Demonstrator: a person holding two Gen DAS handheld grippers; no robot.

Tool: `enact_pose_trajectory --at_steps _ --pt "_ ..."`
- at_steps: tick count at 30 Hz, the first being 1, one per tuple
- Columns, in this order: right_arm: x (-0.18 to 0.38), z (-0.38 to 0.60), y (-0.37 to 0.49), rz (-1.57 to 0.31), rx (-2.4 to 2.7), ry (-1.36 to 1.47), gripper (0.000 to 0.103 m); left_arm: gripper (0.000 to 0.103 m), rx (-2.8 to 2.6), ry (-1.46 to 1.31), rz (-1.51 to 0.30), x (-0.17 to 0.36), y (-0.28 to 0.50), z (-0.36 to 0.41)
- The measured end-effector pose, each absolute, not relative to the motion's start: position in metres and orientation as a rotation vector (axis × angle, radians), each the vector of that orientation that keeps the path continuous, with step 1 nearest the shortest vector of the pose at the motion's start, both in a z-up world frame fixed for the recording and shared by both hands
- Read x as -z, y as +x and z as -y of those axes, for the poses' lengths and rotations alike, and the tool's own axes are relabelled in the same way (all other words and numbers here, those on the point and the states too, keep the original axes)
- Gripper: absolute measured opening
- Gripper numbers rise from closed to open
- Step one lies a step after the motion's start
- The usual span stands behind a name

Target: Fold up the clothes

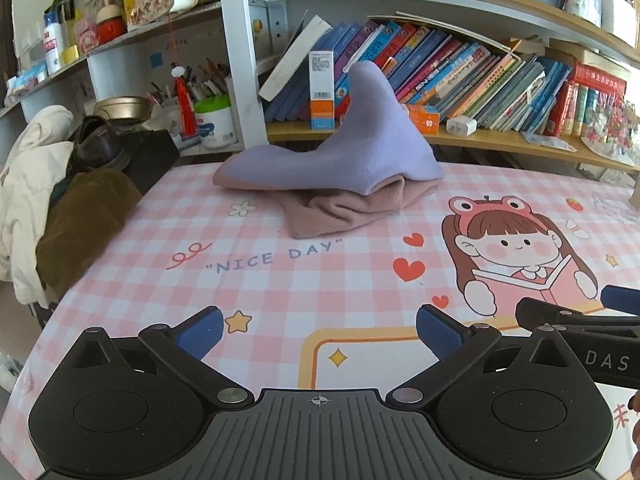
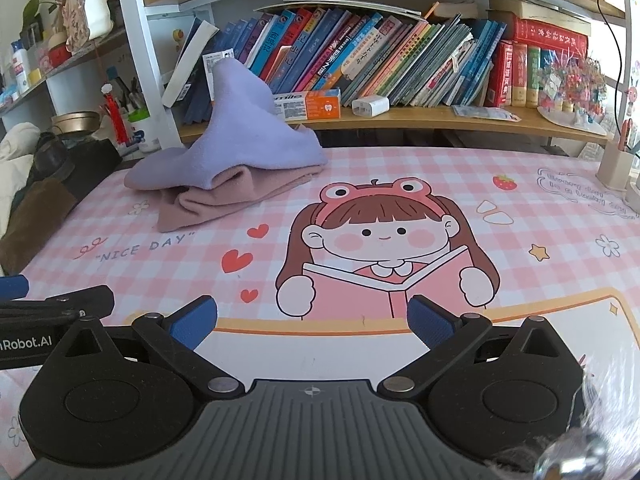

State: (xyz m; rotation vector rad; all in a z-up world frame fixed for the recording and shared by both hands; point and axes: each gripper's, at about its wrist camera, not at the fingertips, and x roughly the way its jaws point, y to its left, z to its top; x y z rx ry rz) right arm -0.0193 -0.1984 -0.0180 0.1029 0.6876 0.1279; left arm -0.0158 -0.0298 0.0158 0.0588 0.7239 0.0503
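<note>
A lilac cloth (image 1: pixel 352 144) (image 2: pixel 244 136) lies in a peaked heap on top of a crumpled dusty-pink cloth (image 1: pixel 344 208) (image 2: pixel 224 196) at the far side of the pink checked table mat (image 1: pixel 280 280) (image 2: pixel 520 240). My left gripper (image 1: pixel 320 332) hovers open near the table's front edge, well short of the cloths, with nothing between its blue pads. My right gripper (image 2: pixel 312 324) is open too, over the cartoon girl print, and the cloths lie far ahead to its left. Each gripper shows at the edge of the other's view.
Behind the cloths a wooden shelf (image 1: pixel 500 140) (image 2: pixel 440 120) holds leaning books and small boxes. A cream jacket (image 1: pixel 28 184) and brown garment (image 1: pixel 84 224) hang off the table's left side. A pen cup (image 2: pixel 616 164) stands at the far right.
</note>
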Motion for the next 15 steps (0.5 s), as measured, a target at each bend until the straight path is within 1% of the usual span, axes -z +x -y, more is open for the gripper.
enact_pose_trajectory --at_steps 15 --pt "0.017 0.187 -0.015 -0.69 -0.12 0.098 0.103 0.103 -0.011 0.037 -0.777 -0.013 -0.003 0.013"
